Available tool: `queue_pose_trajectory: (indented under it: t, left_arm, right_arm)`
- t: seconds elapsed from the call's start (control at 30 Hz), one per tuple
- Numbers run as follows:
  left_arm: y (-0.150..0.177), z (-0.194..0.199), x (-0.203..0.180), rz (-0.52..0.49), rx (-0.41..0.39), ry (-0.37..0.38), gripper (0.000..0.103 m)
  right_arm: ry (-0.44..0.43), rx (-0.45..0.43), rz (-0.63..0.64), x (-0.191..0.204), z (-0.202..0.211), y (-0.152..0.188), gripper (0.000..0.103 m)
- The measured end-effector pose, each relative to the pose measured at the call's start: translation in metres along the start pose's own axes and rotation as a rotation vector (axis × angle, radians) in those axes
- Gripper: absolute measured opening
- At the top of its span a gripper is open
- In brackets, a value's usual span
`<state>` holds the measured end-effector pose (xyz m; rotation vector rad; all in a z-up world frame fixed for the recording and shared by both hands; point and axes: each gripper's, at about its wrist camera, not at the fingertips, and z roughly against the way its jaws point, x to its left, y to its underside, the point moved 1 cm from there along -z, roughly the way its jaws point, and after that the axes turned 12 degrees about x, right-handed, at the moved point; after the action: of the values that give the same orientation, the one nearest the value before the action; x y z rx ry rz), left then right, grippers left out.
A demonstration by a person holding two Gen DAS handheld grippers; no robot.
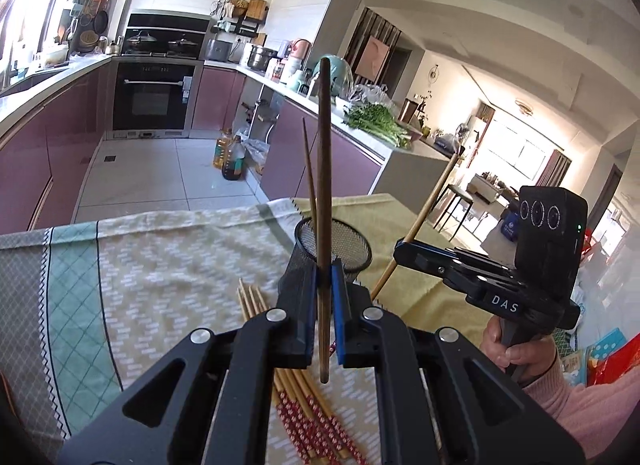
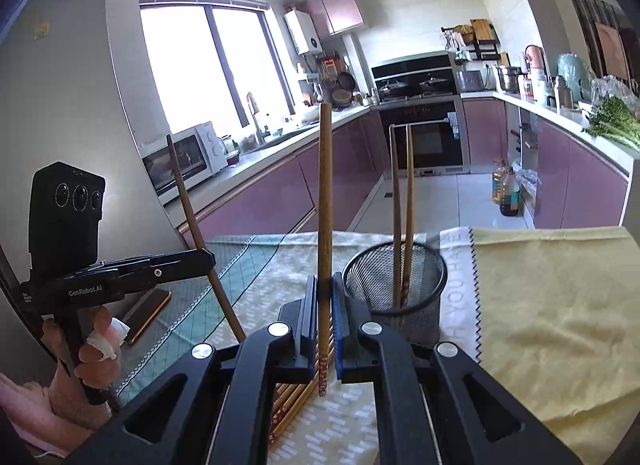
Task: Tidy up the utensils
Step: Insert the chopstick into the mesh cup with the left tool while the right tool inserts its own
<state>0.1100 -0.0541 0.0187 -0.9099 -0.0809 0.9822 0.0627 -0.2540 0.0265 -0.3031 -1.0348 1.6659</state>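
My left gripper (image 1: pixel 325 285) is clamped tight on one dark brown chopstick (image 1: pixel 324 185), held approx upright, its lower end hanging free above the cloth. My right gripper (image 2: pixel 325 297) is pinched shut on a lighter bamboo chopstick (image 2: pixel 325 193) w/ a red patterned end, also upright. Mesh holder (image 2: pixel 396 285) sits just beside both grippers on the tablecloth (image 2: pixel 552 305); two chopsticks already stand in it. Rest of the chopsticks (image 1: pixel 304 405) lie in a bunch on the cloth under my grippers.
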Motion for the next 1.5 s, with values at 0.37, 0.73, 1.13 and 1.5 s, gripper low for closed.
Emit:
queue_pose_trajectory:
  t: [0.37, 0.73, 1.13, 1.5]
  left_arm:
    - [-0.050, -0.002, -0.012, -0.027, -0.079, -0.001, 0.008]
    - [-0.090, -0.005, -0.025, -0.064, -0.138, -0.033, 0.008]
    - [-0.079, -0.054, -0.031, -0.107, -0.021, -0.119, 0.008]
    - [-0.060, -0.086, -0.023, -0.136, 0.107, -0.132, 0.008]
  right_arm:
    - [0.043, -0.094, 0.045, -0.009, 0.028, -0.036, 0.006]
    - [0.088, -0.157, 0.066, -0.016, 0.035, -0.063, 0.006]
    - [0.140, -0.077, 0.041, -0.035, -0.002, -0.058, 0.006]
    - [0.130, 0.103, 0.015, -0.043, -0.036, -0.045, 0.006]
